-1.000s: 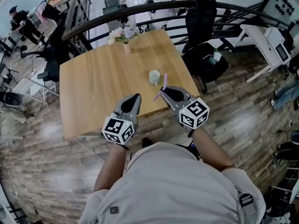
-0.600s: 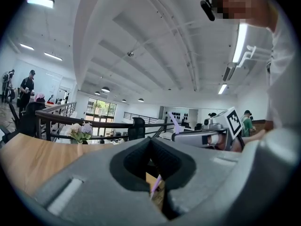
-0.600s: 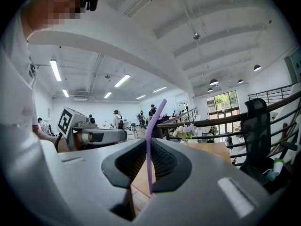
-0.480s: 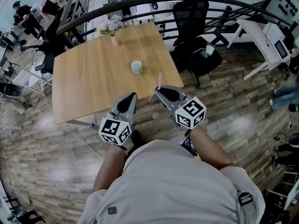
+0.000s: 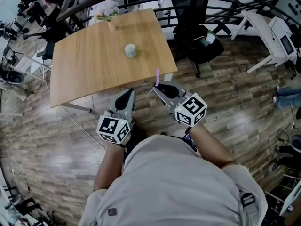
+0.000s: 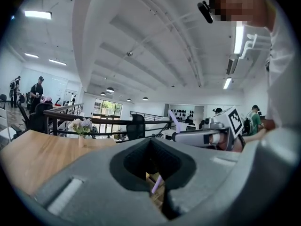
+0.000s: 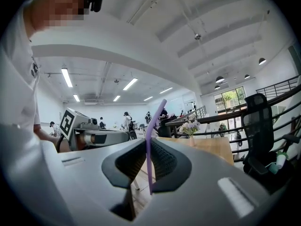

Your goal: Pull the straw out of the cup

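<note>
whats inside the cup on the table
No straw stands in the cup; the purple straw is pinched in the right tongs. The cup's inside is too small to make out.

Bright, evenly lit; fisheye-warped edges.

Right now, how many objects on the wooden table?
2. A pale cup near the table's middle; a small vase of flowers at its far edge. Whole top shows, nothing hidden. The straw is off it, in the right gripper.
</note>
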`<state>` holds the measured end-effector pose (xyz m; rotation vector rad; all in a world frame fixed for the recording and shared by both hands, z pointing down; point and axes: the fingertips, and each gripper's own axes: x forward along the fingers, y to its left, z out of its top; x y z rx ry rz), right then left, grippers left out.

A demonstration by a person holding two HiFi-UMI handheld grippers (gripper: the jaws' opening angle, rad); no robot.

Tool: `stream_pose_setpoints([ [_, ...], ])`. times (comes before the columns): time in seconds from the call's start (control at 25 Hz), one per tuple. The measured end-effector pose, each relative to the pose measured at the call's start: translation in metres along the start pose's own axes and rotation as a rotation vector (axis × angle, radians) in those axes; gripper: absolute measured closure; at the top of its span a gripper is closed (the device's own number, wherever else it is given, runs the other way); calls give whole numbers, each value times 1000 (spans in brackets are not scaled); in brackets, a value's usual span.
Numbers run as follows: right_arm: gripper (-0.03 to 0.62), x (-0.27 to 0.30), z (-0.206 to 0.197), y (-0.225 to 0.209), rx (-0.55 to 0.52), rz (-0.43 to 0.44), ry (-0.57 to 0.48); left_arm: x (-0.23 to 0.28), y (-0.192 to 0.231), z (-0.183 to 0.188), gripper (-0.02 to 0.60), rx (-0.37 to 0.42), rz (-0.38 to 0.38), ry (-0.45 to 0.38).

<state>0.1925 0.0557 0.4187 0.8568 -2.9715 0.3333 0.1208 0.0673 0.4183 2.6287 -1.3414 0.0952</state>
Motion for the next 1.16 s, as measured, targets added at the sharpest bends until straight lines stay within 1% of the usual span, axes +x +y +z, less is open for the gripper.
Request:
stream_pose_setpoints([
  [0.12, 554, -11, 0, 9, 1, 10, 1, -7, -10, 1, 577, -3, 5, 4],
  [0.28, 554, -26, -8, 14, -1, 15, -7, -12, -24, -8, 577, 4, 1, 5],
  [0.48, 555, -26, -4, 21, 5, 13, 7, -17, -24, 2, 577, 0, -6, 2],
  [0.72, 554, -26, -1, 33, 10, 14, 11, -27, -26, 1, 577, -16, -13, 12],
  [0.92, 554, -33, -9, 35, -4, 18, 10, -29, -36, -10, 577, -9, -17, 14],
  [1.16, 554, -33, -7, 37, -5, 29, 9, -28, -42, -12, 577, -5, -32, 19],
])
